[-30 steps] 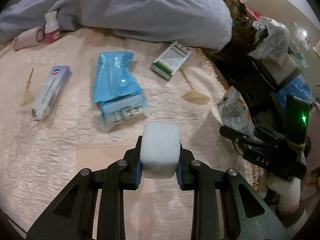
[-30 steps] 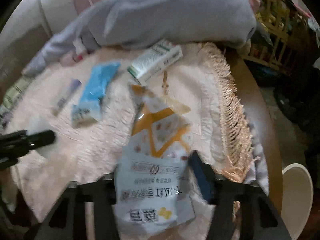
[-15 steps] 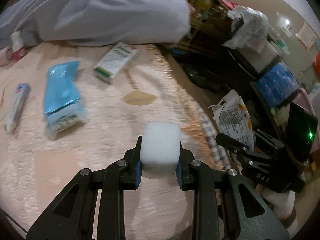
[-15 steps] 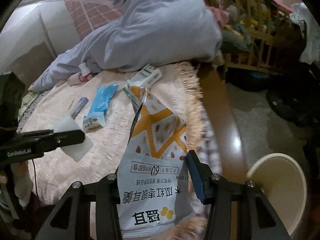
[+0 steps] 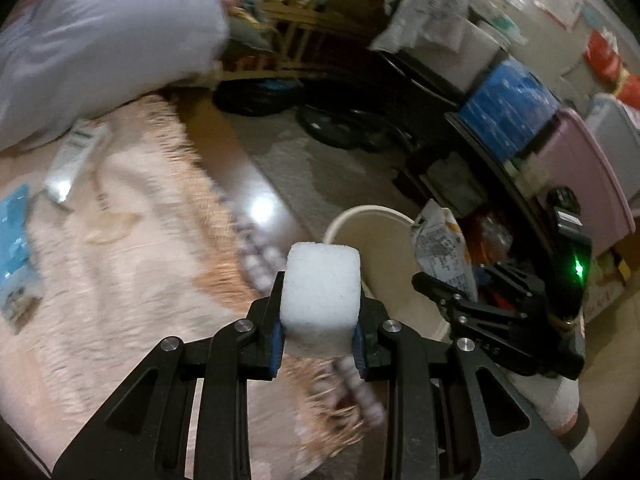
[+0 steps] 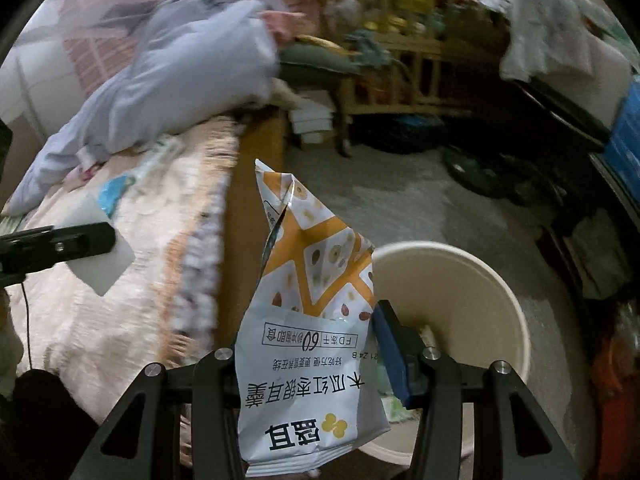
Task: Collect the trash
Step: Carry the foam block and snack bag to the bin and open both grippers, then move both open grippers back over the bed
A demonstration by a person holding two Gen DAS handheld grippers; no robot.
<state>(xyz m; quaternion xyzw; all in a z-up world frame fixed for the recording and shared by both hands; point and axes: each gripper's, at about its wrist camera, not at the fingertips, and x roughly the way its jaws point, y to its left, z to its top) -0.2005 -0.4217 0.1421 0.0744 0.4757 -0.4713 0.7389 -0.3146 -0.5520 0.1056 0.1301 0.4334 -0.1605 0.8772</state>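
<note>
My left gripper (image 5: 318,330) is shut on a white foam cube (image 5: 320,294), held over the fringed edge of the bed next to the cream bin (image 5: 380,240) on the floor. My right gripper (image 6: 316,348) is shut on a white and orange snack bag (image 6: 310,320), which stands up between the fingers beside the bin (image 6: 460,300). In the left wrist view the right gripper (image 5: 432,284) with the snack bag (image 5: 440,248) hangs over the bin's right side. At the left edge of the right wrist view the left gripper (image 6: 96,248) carries the cube (image 6: 104,268).
On the pink bedspread (image 5: 132,272) lie a white and green box (image 5: 74,156) and a blue packet (image 5: 14,240). A grey quilt (image 5: 100,40) is heaped at the back. Stacked storage boxes (image 5: 560,152), a wooden rack (image 6: 400,68) and dark clutter crowd the floor beyond the bin.
Both grippers have swung right, from over the bed to its fringed edge, each still holding its item. The cream bin has come into both views and the bed litter has slid left.
</note>
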